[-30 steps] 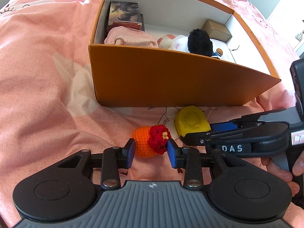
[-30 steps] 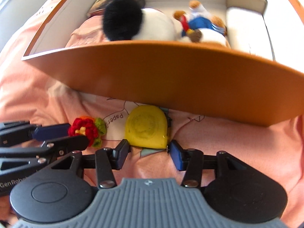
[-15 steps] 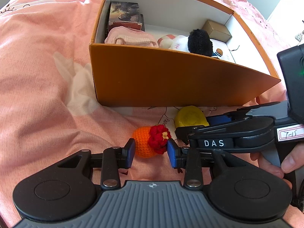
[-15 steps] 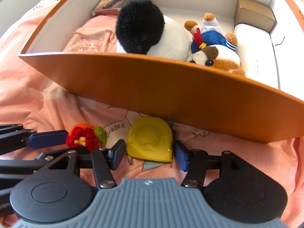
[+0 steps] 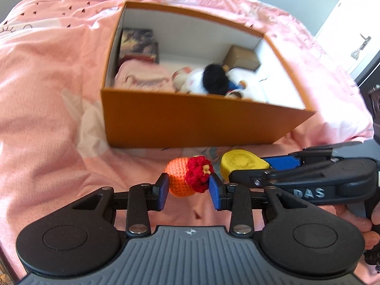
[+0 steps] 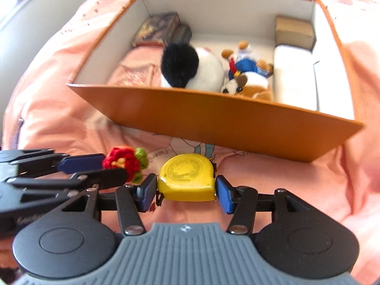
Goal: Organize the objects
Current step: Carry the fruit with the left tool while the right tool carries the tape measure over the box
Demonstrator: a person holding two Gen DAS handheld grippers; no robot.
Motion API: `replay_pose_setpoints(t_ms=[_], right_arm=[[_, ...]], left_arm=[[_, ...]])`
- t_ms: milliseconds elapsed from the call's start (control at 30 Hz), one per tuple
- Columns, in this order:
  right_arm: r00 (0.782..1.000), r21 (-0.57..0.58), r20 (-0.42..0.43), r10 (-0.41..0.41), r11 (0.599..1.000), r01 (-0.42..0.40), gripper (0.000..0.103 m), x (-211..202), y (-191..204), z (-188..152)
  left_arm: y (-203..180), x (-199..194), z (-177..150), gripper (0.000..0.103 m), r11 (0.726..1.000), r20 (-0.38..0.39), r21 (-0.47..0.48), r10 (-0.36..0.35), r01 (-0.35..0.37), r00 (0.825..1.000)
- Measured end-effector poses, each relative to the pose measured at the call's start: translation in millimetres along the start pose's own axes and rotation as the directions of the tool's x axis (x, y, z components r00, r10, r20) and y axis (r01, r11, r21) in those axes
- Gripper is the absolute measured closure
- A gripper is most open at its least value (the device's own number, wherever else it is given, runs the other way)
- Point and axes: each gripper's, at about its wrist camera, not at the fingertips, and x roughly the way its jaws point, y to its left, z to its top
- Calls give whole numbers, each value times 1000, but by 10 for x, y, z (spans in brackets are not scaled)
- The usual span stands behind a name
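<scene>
My left gripper (image 5: 188,185) is shut on an orange crocheted ball with a red flower (image 5: 187,178) and holds it above the pink bedspread. The ball also shows in the right wrist view (image 6: 124,162). My right gripper (image 6: 186,191) is shut on a yellow tape measure (image 6: 187,178), also lifted off the bed; the tape measure shows in the left wrist view (image 5: 242,165) beside the ball. An open orange cardboard box (image 5: 190,118) stands just beyond both grippers.
The box (image 6: 213,123) holds books (image 6: 158,28), a pink cloth (image 6: 133,70), a black-and-white plush (image 6: 190,68), a small dog plush (image 6: 249,76), a brown carton (image 6: 294,32) and a white pad (image 6: 294,76). The pink bedspread (image 5: 47,95) surrounds it.
Both grippers have risen with their objects, lifting the ball and the tape measure off the bed. The box interior now shows from higher up.
</scene>
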Motion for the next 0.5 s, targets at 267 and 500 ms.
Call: replay_pose_setpoints(t_ms=[267, 500], right_arm=[[991, 11, 123, 43, 999, -45, 47, -705, -111, -68], [970, -9, 236, 58, 998, -57, 47, -1150, -148, 184]], left_arm=[[-183, -297, 158, 63, 997, 83, 26, -76, 74, 994], [-296, -477, 469, 62, 993, 158, 69, -103, 93, 982]])
